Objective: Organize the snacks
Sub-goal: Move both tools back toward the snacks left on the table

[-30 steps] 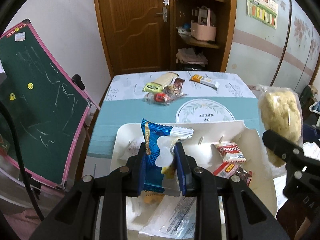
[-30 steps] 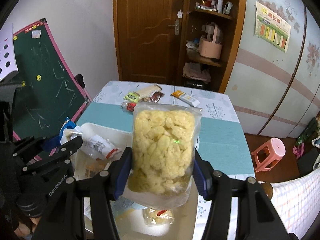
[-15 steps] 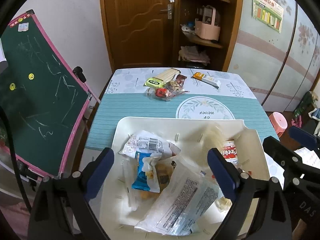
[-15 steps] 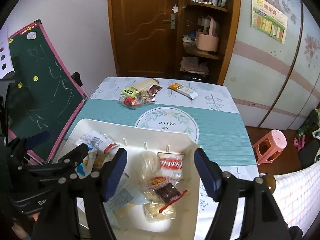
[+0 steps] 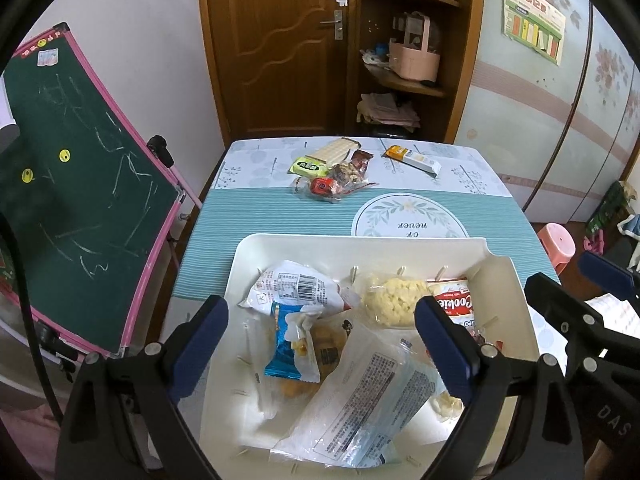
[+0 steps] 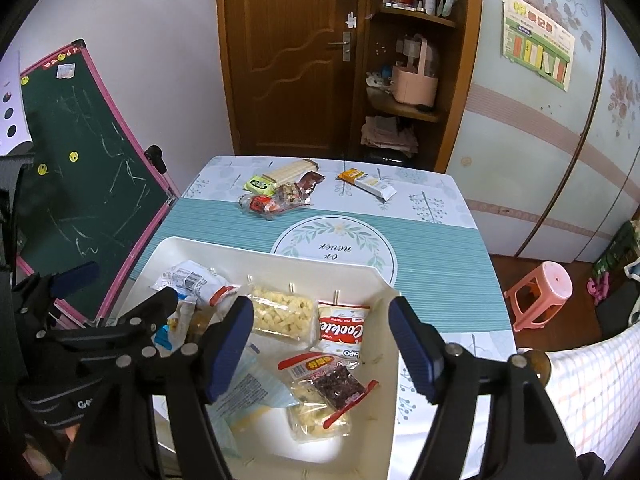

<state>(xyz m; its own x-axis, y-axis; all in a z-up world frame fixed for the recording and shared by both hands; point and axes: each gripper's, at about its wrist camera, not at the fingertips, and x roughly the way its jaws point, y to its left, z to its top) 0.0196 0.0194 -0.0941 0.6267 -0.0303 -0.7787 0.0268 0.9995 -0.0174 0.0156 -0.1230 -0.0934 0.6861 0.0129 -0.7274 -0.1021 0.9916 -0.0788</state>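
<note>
A white tray (image 5: 360,238) on the table holds several snack packets. A blue packet (image 5: 290,348) lies in the tray's left part beside a white barcoded packet (image 5: 294,290). My left gripper (image 5: 322,320) hangs open above them, holding nothing. A clear bag of yellow puffed snack (image 6: 280,312) lies in the tray (image 6: 240,248) next to a red-and-white cookie packet (image 6: 342,328). Above these my right gripper (image 6: 320,312) is open and empty. A large clear bag with a printed label (image 5: 368,400) lies at the tray's near side.
Loose snacks (image 6: 280,192) and an orange-and-white bar (image 6: 366,184) lie at the table's far end. A green chalkboard with a pink frame (image 6: 88,168) leans at the left. A pink stool (image 6: 540,296) stands on the floor to the right.
Both grippers opened. The blue packet dropped from the left one into the tray, and the yellow puffed snack bag dropped from the right one into the tray.
</note>
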